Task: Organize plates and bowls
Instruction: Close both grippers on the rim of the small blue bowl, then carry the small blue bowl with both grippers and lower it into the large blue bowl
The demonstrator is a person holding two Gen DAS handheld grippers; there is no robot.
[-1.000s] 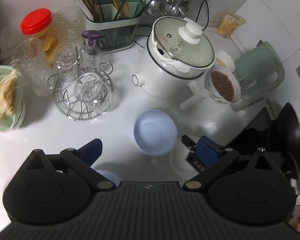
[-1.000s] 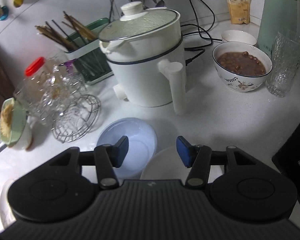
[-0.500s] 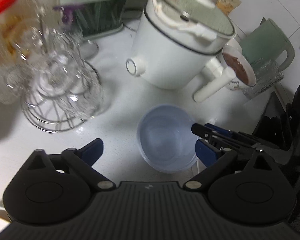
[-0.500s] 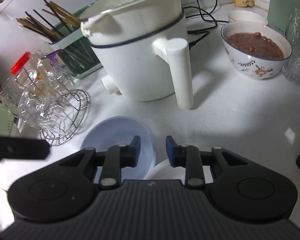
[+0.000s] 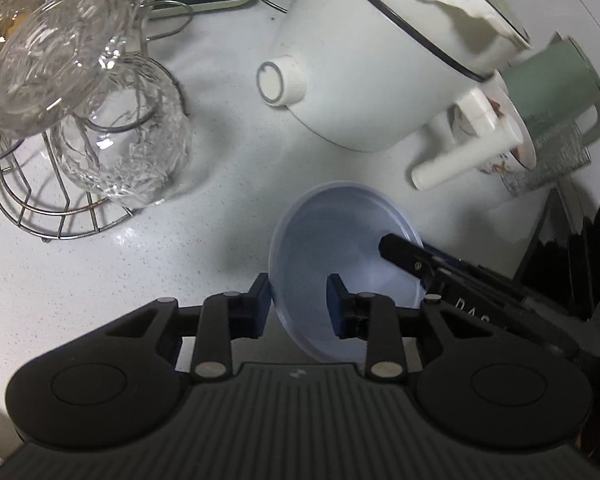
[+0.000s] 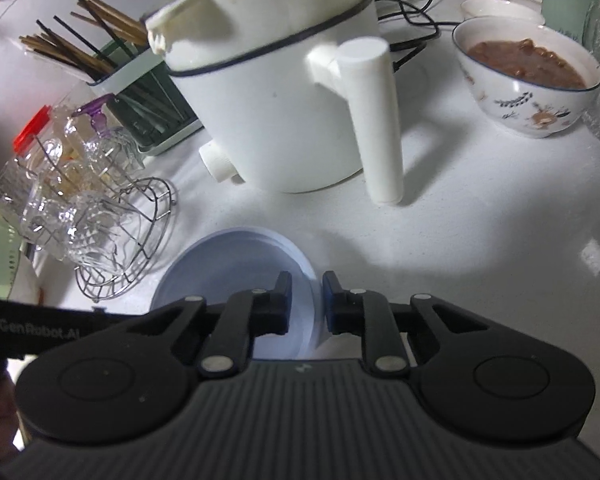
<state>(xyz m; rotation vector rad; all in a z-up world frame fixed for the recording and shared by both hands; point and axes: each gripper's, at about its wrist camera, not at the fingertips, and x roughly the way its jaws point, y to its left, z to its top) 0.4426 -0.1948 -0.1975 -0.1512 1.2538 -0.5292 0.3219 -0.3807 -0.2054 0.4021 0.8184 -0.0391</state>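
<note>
A pale blue bowl [image 5: 340, 232] [image 6: 228, 280] stands upright on the white counter in front of the white pot. My left gripper [image 5: 298, 304] straddles its left rim, one pad against the outside and one inside. Its jaws are closing, and a gap still shows on the inner side. My right gripper [image 6: 306, 300] has the bowl's right rim between its closing jaws, and the pads look pressed on the rim. The right gripper's fingers [image 5: 404, 250] reach into the bowl in the left wrist view. A white dish seen earlier beside the bowl is hidden under the right gripper.
A white electric pot [image 6: 280, 100] with a long handle [image 6: 376, 128] stands close behind the bowl. A wire rack of glasses [image 5: 100, 140] is to the left. A patterned bowl of brown food [image 6: 528, 80] and a green kettle [image 5: 552, 92] sit at the right. A chopstick holder [image 6: 140, 92] is at the back.
Both grippers came down onto the blue bowl, the left one by much more. Both pairs of jaws narrowed from wide apart to close around opposite rims.
</note>
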